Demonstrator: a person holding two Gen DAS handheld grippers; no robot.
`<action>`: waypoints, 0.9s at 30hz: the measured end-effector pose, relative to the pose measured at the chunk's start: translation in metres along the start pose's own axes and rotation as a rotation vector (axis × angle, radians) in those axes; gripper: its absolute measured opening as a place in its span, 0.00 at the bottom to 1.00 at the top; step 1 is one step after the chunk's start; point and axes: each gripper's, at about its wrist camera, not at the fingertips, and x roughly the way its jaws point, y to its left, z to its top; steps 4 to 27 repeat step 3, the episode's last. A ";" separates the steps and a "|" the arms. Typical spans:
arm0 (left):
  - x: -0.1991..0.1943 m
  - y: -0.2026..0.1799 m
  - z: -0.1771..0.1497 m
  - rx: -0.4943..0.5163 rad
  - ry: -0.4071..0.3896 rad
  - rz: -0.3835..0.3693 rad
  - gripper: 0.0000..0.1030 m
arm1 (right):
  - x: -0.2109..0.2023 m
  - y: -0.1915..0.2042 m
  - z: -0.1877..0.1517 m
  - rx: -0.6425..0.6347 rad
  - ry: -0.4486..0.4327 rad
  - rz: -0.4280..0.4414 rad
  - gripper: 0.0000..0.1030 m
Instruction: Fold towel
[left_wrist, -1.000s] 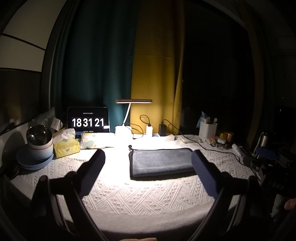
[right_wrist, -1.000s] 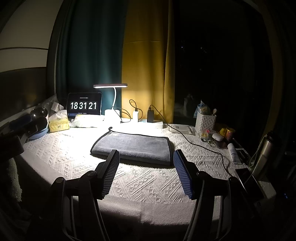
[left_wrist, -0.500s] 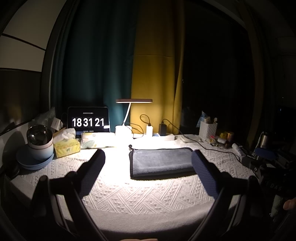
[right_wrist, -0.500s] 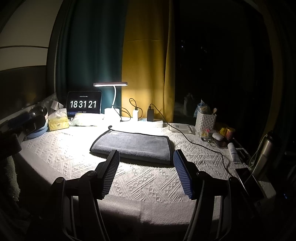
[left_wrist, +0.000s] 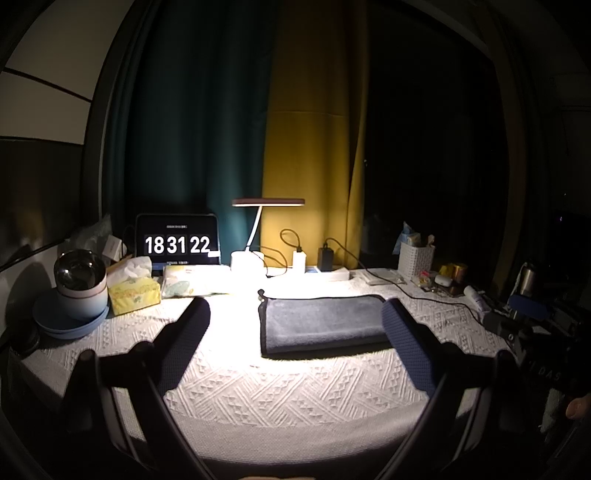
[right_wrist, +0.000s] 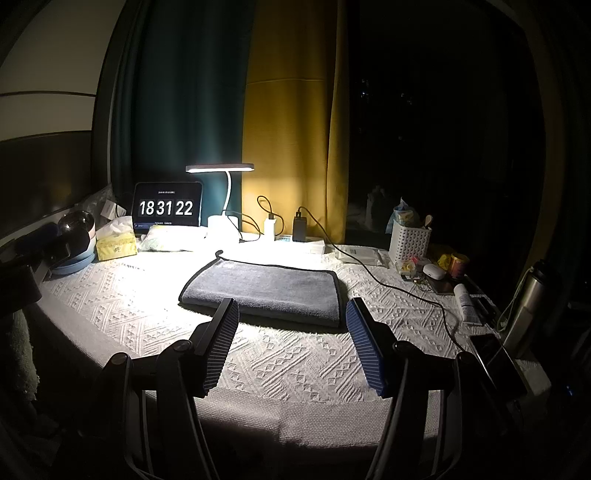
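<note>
A grey towel (left_wrist: 323, 323) with a dark hem lies folded flat on the white patterned tablecloth (left_wrist: 258, 387), under the desk lamp. It also shows in the right wrist view (right_wrist: 264, 290). My left gripper (left_wrist: 295, 314) is open and empty, held above the table's front, its fingers to either side of the towel in the image and apart from it. My right gripper (right_wrist: 291, 314) is open and empty, just in front of the towel's near edge, not touching it.
A lit lamp (left_wrist: 267, 203), a tablet clock (left_wrist: 177, 240), chargers and cables (left_wrist: 325, 258) stand at the back. A tissue box (left_wrist: 135, 291) and stacked bowls (left_wrist: 79, 295) sit left. A white basket (right_wrist: 410, 240), small items, a phone (right_wrist: 498, 363) and a steel bottle (right_wrist: 524, 306) sit right.
Both grippers and the towel stay almost still. The right wrist view has shifted slightly. The clock has changed from 18:31:21 to 18:31:22.
</note>
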 end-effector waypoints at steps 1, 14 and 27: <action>-0.001 -0.001 0.000 0.006 -0.004 0.003 0.92 | 0.000 0.000 0.000 0.001 0.000 0.000 0.62; -0.002 -0.002 -0.001 0.014 -0.015 0.003 0.92 | 0.000 0.000 0.000 0.001 0.001 0.002 0.62; -0.002 -0.002 -0.001 0.014 -0.015 0.003 0.92 | 0.000 0.000 0.000 0.001 0.001 0.002 0.62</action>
